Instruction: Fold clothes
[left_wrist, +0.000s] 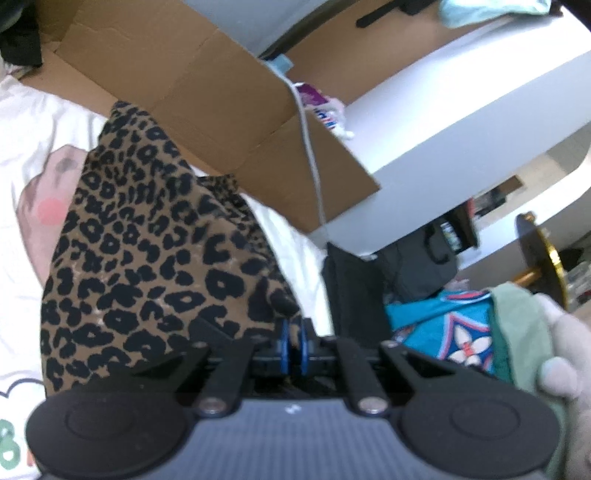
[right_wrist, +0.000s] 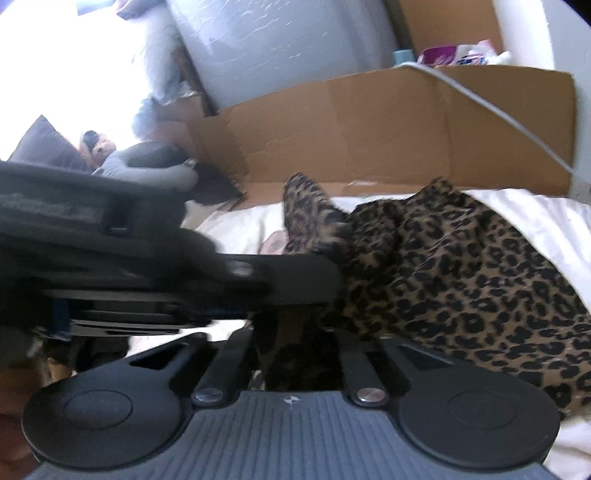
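White bedsheet for a work surface, printed with pale cartoon figures, cluttered room behind it. Leopard-print garment lies bunched on the sheet, part of it lifted into a peak.

Left gripper: blue-edged fingertips nearly together, pinching an edge of the leopard fabric, cloth pulled up to the tips. From the right wrist view it crosses the frame from the left as a dark blurred body (motion blur, detail poor).

Right gripper: fingertips themselves buried under dark folds of the same garment, so no direct view of them. Fully closed, with fabric bunched right where the tips meet; reads as a pinch on the cloth.

Both grippers are close together over the near edge of the garment.

Just behind the garment: a flattened cardboard box standing along the far edge of the sheet. A white cable hangs across its front. Beyond the box, a white wall or cabinet face.

Right of the left wrist view: a teal patterned cloth, a green cloth beside it, and a hand on the gripper's handle.
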